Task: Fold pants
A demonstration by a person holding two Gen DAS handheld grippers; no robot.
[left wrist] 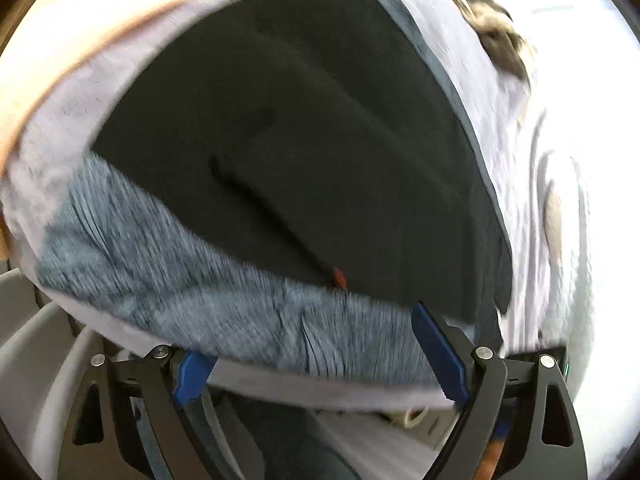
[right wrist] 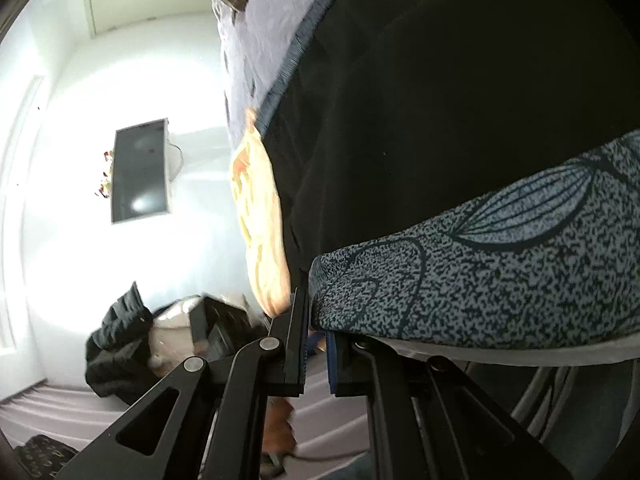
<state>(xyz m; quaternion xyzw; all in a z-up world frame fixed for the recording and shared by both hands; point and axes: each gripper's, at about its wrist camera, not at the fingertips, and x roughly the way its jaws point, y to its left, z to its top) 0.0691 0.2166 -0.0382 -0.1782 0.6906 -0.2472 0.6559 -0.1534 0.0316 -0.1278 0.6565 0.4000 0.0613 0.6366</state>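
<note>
Since your right gripper [right wrist: 316,344] is pinched shut at the black pants [right wrist: 420,120] edge, seemingly to lift it for folding, your left gripper [left wrist: 320,364] stands open just below them, nothing clamped, pants spread ahead on speckled cloth [left wrist: 192,280]

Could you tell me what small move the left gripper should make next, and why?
Probably ease the left gripper forward to the near edge of the black pants and close on it. Its jaws stand open over the patterned cover, holding nothing, while the right gripper looks shut on the pants' edge; a fold likely needs both.
</note>
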